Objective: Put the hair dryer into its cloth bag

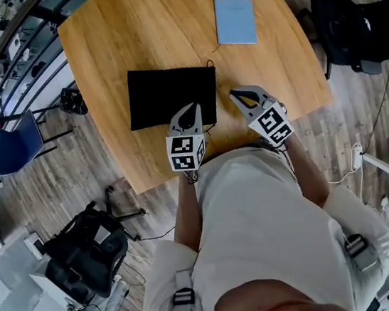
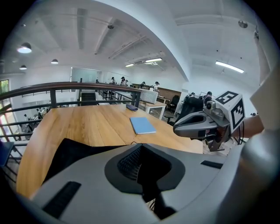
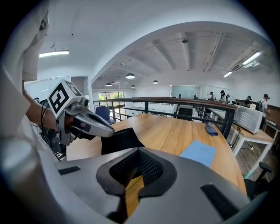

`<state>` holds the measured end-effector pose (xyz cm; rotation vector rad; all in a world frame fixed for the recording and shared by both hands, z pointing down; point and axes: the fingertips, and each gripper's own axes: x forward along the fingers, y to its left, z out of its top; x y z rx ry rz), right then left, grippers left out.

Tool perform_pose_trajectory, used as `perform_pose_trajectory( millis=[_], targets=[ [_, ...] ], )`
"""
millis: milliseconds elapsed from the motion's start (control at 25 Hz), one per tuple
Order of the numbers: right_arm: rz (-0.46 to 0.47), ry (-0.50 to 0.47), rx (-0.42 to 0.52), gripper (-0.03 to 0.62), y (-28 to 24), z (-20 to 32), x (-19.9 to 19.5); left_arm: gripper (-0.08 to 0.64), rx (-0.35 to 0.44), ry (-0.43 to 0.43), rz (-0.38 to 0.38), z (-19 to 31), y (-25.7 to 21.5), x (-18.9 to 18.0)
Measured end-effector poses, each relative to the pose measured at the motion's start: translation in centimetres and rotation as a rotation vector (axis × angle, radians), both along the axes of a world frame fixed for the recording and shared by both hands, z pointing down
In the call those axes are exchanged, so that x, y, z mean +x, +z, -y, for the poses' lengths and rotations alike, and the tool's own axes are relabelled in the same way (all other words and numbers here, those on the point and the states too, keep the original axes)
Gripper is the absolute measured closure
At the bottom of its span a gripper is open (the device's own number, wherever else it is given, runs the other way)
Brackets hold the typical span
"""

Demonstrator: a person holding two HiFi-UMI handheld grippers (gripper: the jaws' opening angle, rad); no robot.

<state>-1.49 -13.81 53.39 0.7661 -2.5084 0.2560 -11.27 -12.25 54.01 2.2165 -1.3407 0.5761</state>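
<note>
Wooden table (image 1: pixel 127 31): one black cloth bag (image 1: pixel 172 95) lies flat near the middle of the top, towards the near edge. A thin cord (image 1: pixel 209 63) shows at its far right corner. What the bag contains cannot be told.

Left gripper (image 1: pixel 189 109): positioned over the near right part of the bag. Jaws are together, with nothing between them. Whether it touches the cloth cannot be told.

Right gripper (image 1: pixel 235 94): just to the right of the bag, over bare wood by the near edge. Jaws are closed and empty; only table shows through the gap behind them.

The two grippers sit side by side, near each other but apart.

Other items: a blue notebook (image 1: pixel 235 20) lies flat at the far right of the table, well apart from the bag.
</note>
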Motion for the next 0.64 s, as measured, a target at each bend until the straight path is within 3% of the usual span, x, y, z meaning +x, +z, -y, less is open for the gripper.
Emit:
perform_pose_trajectory(
  millis=[640],
  targets=[
    [-0.002, -0.009, -0.004, 0.572, 0.26, 0.51, 0.12, 0.541, 0.016, 0.005, 0.009, 0.6, -0.11, 0.24]
  ],
)
